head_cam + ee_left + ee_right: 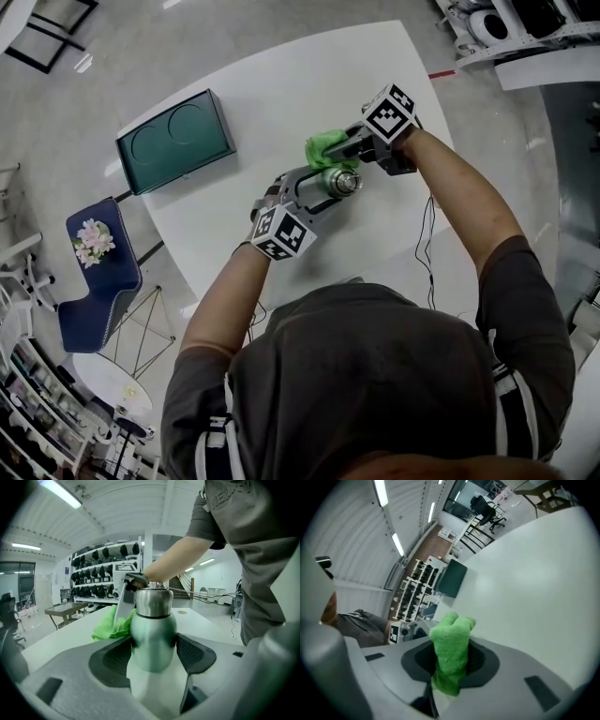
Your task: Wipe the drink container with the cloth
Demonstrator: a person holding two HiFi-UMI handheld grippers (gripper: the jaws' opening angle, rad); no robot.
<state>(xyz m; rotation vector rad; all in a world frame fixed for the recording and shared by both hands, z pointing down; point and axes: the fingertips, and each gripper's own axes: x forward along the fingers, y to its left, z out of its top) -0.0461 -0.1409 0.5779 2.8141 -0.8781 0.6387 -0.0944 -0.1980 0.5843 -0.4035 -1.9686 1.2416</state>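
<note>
— Left hand?
— Left gripper tilts slightly downward, fingers clamped wide on the upright steel bottle.
— Right?
— Right gripper pinches the green cloth just beside the bottle. A teal case lies well apart on the table.

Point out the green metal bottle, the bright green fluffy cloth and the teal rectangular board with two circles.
green metal bottle (pixel 153 639), left gripper view, on its rounded body.
bright green fluffy cloth (pixel 451 653), right gripper view, on the bunch between the jaws.
teal rectangular board (pixel 174 141), head view, its middle.
</note>
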